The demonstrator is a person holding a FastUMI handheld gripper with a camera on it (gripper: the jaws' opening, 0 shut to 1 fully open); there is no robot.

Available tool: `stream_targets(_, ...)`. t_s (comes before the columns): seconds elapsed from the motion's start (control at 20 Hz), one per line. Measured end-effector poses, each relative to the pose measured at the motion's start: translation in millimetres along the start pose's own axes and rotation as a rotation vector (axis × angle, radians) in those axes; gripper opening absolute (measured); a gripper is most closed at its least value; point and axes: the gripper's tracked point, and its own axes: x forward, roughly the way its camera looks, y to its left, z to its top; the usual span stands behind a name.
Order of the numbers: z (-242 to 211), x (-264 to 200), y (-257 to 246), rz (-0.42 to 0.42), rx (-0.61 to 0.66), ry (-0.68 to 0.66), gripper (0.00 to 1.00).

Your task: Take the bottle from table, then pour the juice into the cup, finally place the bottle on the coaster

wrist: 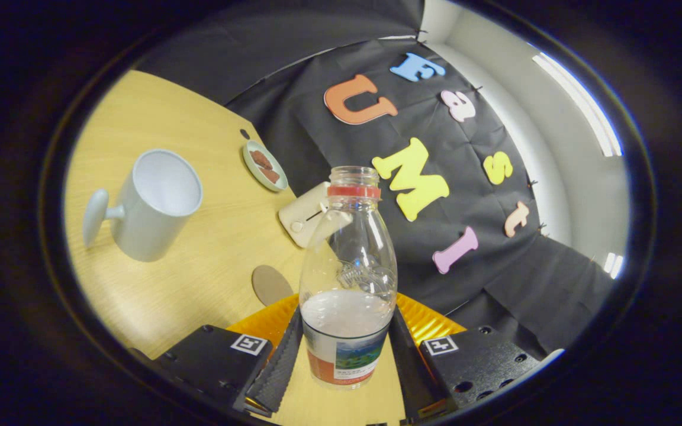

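My gripper pinches the uncapped bottle low at its label, between both fingers and lifted above the table; I judge it light, thin-walled, slippery, best squeezed gently there.

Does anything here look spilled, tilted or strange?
No spill shows. The bottle, uncapped and gripped between both fingers of the gripper, is part full. The cup beyond looks empty. The table appears tilted only because the camera leans.
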Motion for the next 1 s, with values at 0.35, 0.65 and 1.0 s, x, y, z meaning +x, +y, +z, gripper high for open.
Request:
stream_targets(0.35,4,0,19,0.022,-0.222,-0.022,0.81)
stream_targets(0.65,6,2,18,0.020,-0.310,-0.013,0.81)
stream_targets(1.0,9,-5,18,0.014,-0.447,-0.031,0.81)
